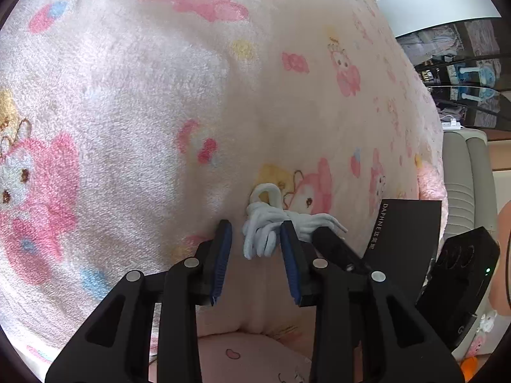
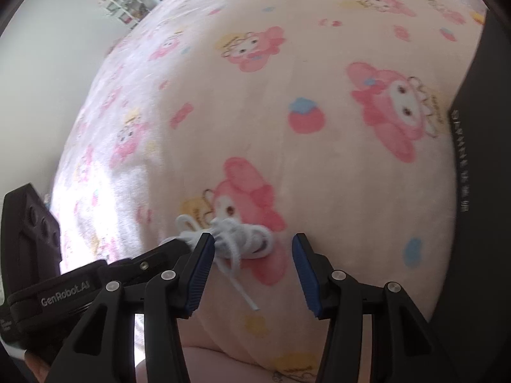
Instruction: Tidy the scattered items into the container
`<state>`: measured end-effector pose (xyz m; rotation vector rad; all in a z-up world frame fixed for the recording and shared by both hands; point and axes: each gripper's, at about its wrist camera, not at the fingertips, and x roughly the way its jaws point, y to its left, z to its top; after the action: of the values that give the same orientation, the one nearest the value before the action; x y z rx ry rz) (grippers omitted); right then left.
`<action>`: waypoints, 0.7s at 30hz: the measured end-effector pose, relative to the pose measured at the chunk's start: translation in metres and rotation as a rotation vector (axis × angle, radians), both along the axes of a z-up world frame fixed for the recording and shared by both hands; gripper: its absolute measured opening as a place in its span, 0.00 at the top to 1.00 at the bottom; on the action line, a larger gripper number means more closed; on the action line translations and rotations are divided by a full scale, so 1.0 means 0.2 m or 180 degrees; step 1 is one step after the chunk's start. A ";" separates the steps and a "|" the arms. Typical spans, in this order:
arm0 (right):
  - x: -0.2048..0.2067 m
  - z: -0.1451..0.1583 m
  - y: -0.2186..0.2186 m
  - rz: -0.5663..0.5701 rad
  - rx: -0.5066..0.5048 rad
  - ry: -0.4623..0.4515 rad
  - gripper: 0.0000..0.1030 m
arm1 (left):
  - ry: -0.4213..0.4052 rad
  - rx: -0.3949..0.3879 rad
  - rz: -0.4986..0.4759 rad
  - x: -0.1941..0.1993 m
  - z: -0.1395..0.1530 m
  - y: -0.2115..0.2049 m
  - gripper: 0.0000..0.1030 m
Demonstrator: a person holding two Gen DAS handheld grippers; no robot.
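Note:
A bundle of white shoelace (image 1: 260,233) lies on a pink cartoon-print blanket (image 1: 127,95). My left gripper (image 1: 256,226) is open around the bundle's near end, with a gap at the left pad. A black finger (image 1: 332,242) of the right gripper reaches in from the right beside the lace. In the right wrist view the lace bundle (image 2: 242,236) sits between the fingers of my open right gripper (image 2: 253,239), nearer its left finger, and one loose end trails toward the camera. The left gripper's fingertip (image 2: 179,246) touches the bundle from the left. A black box (image 1: 402,233) printed DAPHNE stands just right of the lace.
The soft blanket (image 2: 287,79) covers a bed and bulges around the lace. The black box (image 2: 479,159) fills the right edge of the right wrist view. A grey padded headboard (image 1: 463,175) and shelves lie beyond the bed's right edge. A person's hand shows at the far right.

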<state>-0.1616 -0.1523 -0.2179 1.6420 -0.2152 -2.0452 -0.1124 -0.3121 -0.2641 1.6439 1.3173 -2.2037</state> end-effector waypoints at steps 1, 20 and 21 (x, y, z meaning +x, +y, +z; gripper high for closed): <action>0.01 0.01 0.01 -0.0010 -0.0075 -0.0037 0.77 | 0.0020 -0.0009 0.0005 0.00 0.02 0.01 0.78; 0.33 0.57 0.48 -0.0036 -0.0256 0.0658 0.85 | 0.0728 -0.0209 -0.0507 0.25 0.62 0.47 0.80; 0.34 0.60 0.52 -0.0047 -0.0301 0.0659 0.85 | 0.0763 -0.0198 -0.0568 0.25 0.65 0.52 0.80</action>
<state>-0.0926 -0.0474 -0.0987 1.3656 -0.2480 -2.1636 -0.0622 -0.2080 -0.1338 1.5715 1.1772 -2.5872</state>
